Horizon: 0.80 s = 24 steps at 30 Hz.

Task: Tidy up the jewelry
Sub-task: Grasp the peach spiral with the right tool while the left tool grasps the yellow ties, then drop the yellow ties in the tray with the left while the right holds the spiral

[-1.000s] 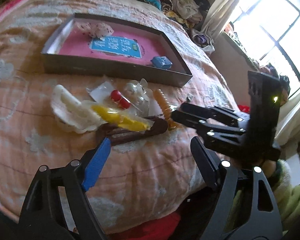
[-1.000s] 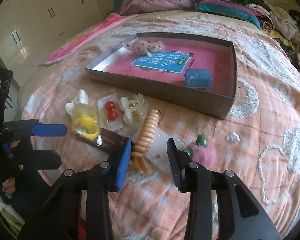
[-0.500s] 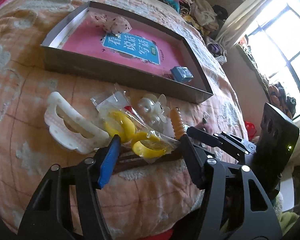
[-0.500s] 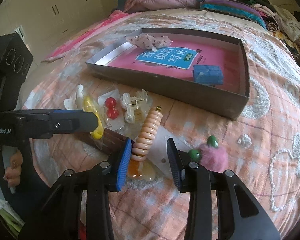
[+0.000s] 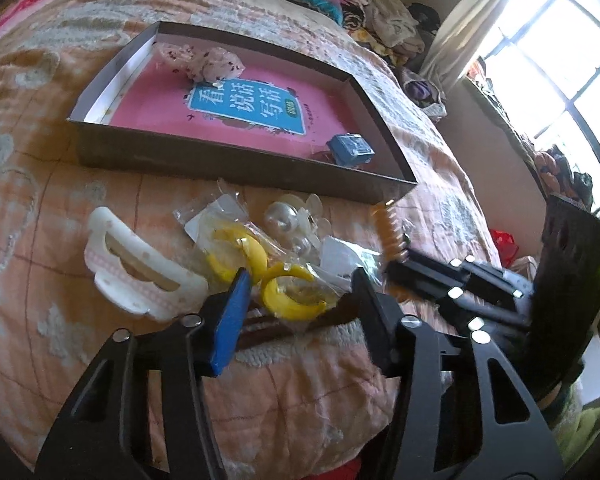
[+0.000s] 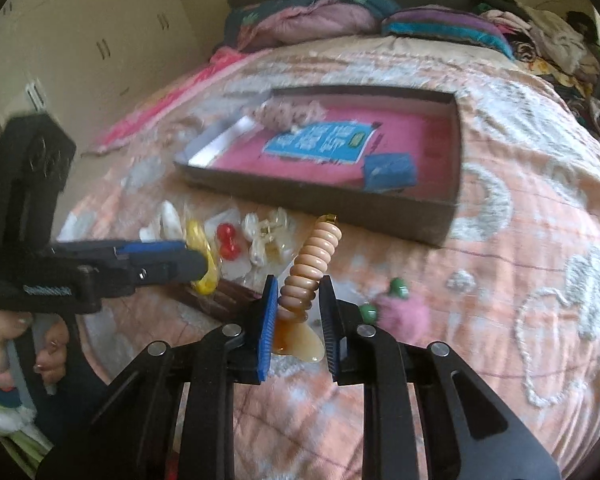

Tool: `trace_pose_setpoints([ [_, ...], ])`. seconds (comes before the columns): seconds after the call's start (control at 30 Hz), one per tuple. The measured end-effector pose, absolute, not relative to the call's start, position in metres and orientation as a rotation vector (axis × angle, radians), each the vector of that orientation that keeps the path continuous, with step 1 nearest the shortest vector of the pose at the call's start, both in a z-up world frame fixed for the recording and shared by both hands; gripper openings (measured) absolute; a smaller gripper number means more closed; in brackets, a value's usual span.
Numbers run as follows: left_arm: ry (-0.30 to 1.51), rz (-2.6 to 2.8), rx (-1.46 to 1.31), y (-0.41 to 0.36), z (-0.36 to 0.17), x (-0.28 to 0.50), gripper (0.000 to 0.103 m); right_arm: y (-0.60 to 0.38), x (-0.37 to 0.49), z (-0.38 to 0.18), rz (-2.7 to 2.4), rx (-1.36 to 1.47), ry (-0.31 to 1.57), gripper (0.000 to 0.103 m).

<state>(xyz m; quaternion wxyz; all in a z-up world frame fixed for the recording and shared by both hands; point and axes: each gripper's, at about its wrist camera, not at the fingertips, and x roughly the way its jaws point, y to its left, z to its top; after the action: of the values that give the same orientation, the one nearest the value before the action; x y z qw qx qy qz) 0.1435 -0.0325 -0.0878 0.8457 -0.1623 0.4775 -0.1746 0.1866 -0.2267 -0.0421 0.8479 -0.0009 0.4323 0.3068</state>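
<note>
Right gripper (image 6: 298, 308), lower centre, had clamped the ribbed amber hair clip (image 6: 310, 260); it could swing loose. Left gripper (image 5: 296, 300) was closing around bagged yellow hoops (image 5: 276, 280); film might slip.

Home bedroom, quilted bed (image 6: 520, 208), wardrobe (image 6: 100, 40)

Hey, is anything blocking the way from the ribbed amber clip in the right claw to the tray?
Nothing visible does. The right claw is shut on the ribbed amber clip, and only bare bedspread lies between it and the tray, whose low near wall it must clear.
</note>
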Motion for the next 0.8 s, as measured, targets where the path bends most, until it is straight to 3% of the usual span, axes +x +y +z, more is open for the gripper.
trace_pose_setpoints([
  [0.13, 1.003, -0.389, -0.351, -0.029, -0.085, 0.133, 0.034, -0.239, 0.18, -0.028, 0.64, 0.032, 0.876, 0.02],
  [0.33, 0.988, -0.404, -0.35, -0.02, -0.076, 0.111, 0.031, -0.246, 0.17, -0.01, 0.647, 0.058, 0.83, 0.02],
  [0.4, 0.984, -0.411, -0.354, -0.016, -0.073, 0.104, 0.001, -0.246, 0.167, -0.005, 0.653, 0.054, 0.82, 0.02],
  [0.8, 0.962, -0.376, -0.337, 0.003, -0.062, 0.082, 0.0, -0.239, 0.155, 0.013, 0.68, 0.049, 0.776, 0.02],
])
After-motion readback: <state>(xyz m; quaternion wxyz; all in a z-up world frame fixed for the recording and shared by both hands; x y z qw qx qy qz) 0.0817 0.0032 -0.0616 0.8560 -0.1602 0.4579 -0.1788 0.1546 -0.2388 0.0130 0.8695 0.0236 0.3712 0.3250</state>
